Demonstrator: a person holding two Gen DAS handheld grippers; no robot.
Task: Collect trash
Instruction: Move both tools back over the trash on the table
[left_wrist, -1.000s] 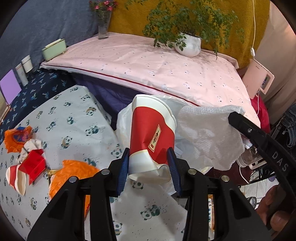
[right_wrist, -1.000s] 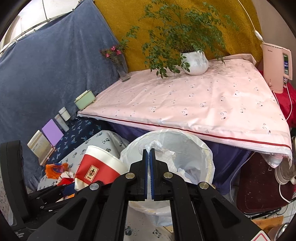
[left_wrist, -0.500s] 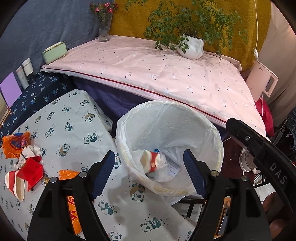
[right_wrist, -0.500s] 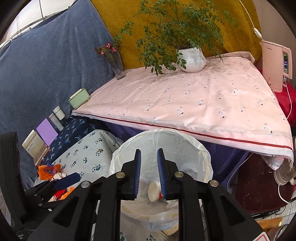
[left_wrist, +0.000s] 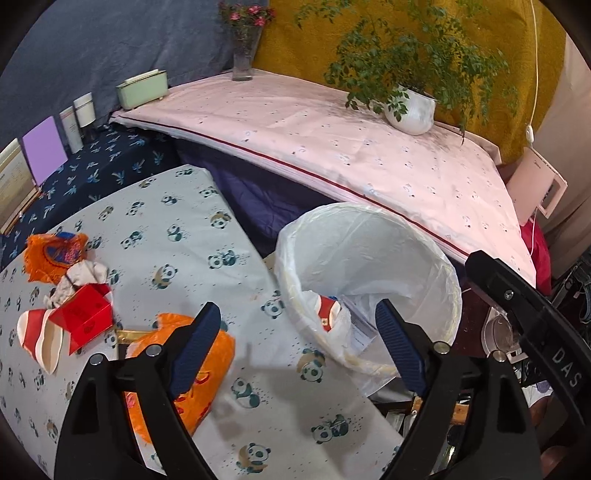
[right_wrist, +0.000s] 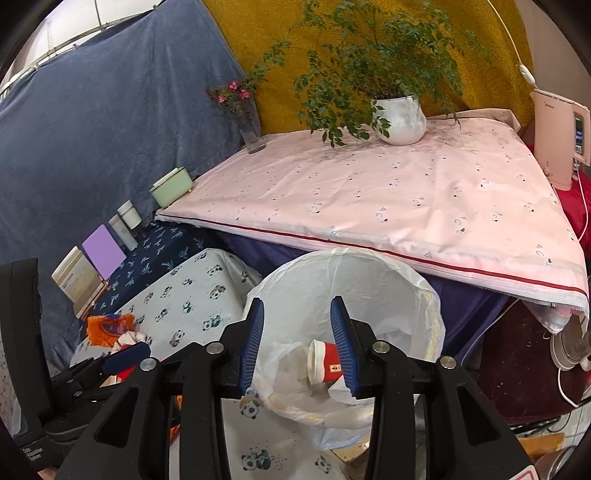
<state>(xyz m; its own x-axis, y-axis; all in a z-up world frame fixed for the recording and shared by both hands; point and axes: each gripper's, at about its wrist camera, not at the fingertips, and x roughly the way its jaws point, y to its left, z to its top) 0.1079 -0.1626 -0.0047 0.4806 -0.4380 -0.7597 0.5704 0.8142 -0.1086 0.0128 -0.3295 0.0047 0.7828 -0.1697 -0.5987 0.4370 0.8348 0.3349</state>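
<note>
A bin lined with a white bag (left_wrist: 369, 251) (right_wrist: 369, 280) stands off the right edge of the panda-print table (left_wrist: 177, 236). A red and white paper cup (left_wrist: 327, 308) (right_wrist: 325, 362) lies on its side in the bin among white paper. My left gripper (left_wrist: 295, 339) hangs over the table's edge and the bin's rim, its jaws opening with nothing between them. My right gripper (right_wrist: 297, 343) is above the bin, jaws opening, empty. On the table lie an orange wrapper (left_wrist: 192, 369), a red carton (left_wrist: 83, 319), a flattened red and white cup (left_wrist: 37, 336), crumpled tissue (left_wrist: 86, 273) and another orange wrapper (left_wrist: 55, 254).
Behind the bin a pink-covered surface (left_wrist: 351, 147) carries a potted plant (left_wrist: 410, 107), a flower vase (left_wrist: 243, 55) and a green box (left_wrist: 142, 88). Books and jars (left_wrist: 44, 147) stand at the left. A pink appliance (right_wrist: 557, 136) and cables are on the right.
My left gripper let go of the red cup and my right let go of the white tissue; both fell into the bin. Both grippers opened, and the left one shifted left over the table.
</note>
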